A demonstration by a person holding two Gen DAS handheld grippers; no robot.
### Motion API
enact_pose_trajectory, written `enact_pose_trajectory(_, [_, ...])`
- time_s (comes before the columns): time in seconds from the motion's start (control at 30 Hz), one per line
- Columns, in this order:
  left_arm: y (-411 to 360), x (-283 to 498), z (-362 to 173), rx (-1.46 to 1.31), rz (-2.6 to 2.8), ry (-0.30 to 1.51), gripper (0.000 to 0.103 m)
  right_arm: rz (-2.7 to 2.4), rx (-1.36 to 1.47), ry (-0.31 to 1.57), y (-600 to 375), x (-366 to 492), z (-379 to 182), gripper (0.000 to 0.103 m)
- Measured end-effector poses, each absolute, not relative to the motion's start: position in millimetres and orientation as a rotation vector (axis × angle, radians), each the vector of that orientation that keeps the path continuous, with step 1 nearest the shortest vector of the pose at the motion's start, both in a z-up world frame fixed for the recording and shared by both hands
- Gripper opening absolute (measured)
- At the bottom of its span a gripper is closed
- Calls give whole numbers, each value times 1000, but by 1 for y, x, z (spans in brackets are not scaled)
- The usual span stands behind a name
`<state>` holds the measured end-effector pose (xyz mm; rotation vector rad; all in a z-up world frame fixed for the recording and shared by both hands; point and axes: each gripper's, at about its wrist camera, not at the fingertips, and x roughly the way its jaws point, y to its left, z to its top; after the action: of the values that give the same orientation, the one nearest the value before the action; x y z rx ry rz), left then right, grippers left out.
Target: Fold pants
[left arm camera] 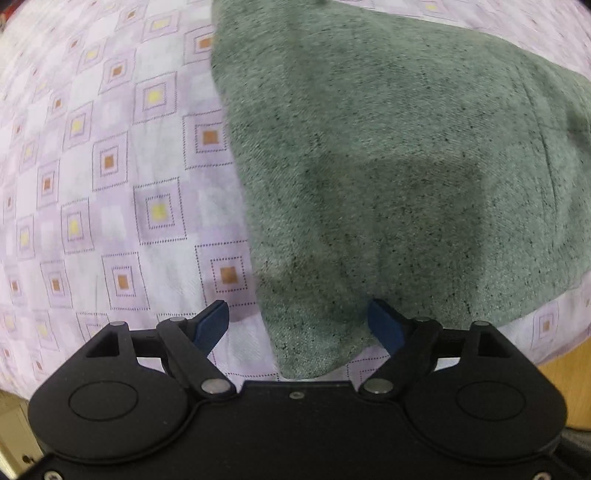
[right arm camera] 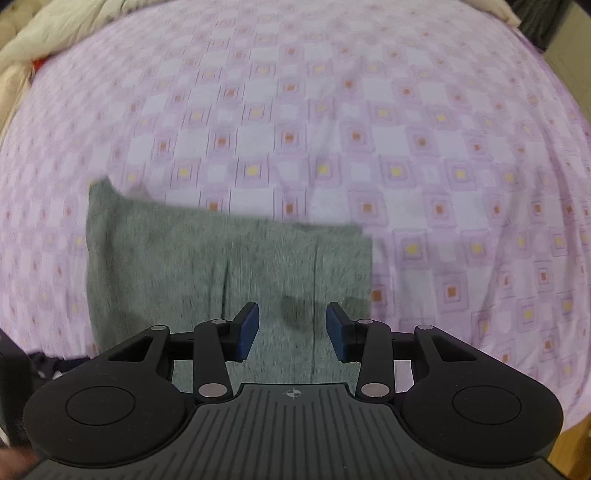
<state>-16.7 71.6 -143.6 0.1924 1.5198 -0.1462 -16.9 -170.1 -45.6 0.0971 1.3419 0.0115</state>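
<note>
Grey-green speckled pants [left arm camera: 388,166] lie flat on a lilac checked bed sheet [left arm camera: 110,166]. In the left wrist view their lower corner tapers to a point between the blue fingertips [left arm camera: 216,319] of my left gripper [left arm camera: 299,317]. That gripper hangs open and wide above the corner, straddling the cloth's left edge. In the right wrist view the pants [right arm camera: 221,258] form a folded rectangle with two dark seam lines. My right gripper [right arm camera: 291,319] hovers over the rectangle's near part, its jaws partly apart with only flat cloth showing in the gap.
The sheet [right arm camera: 406,129] stretches far beyond the pants. A cream duvet [right arm camera: 55,33] is bunched at the far left and a dark item [right arm camera: 535,22] sits at the far right. A wooden bed edge [left arm camera: 565,387] runs along the near side. Dark cloth [right arm camera: 48,365] lies at the near left.
</note>
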Motion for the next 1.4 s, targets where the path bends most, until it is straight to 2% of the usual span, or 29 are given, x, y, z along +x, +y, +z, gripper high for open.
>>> enact_pose_trajectory(0.17, [74,-26,-143,182,-125,1504,87,-25,117,1459,-188,-32,-109,41])
enact_pose_trajectory(0.27, [78,-32,-126,167,-126,1460,76,-32,140,1448,-196,-36,-99,42])
enact_pose_trajectory(0.47, [70,-3,-83,170,-166,1283,76,34,49,1221,-184,-36,-50,42])
enact_pose_trajectory(0.67, [65,67,-102,178,-89,1254,76,16,32,1203,-175,-2,-77,43])
enact_pose_trajectory(0.7, [67,76,-109,174,-74,1269,80,6,32,1212,-177,2,-83,44])
enact_pose_trajectory(0.8, [77,97,-130,120,-48,1324,89,-7,44,1235,-185,12,-97,55])
enact_pose_trajectory(0.9, [85,103,-133,59,-32,1326,90,8,74,1243,-191,13,-106,57])
enact_pose_trajectory(1.1, [106,66,-107,6,-43,1257,85,78,112,1162,-210,-11,-91,59])
enact_pose_trajectory(1.17, [109,45,-104,-1,-62,1252,85,100,135,1146,-220,-22,-87,63])
enact_pose_trajectory(1.23, [110,26,-105,-19,-77,1272,85,115,155,1132,-231,-32,-87,72])
enact_pose_trajectory(1.4, [106,-8,-131,-29,-96,1338,89,151,188,1178,-235,-34,-105,77])
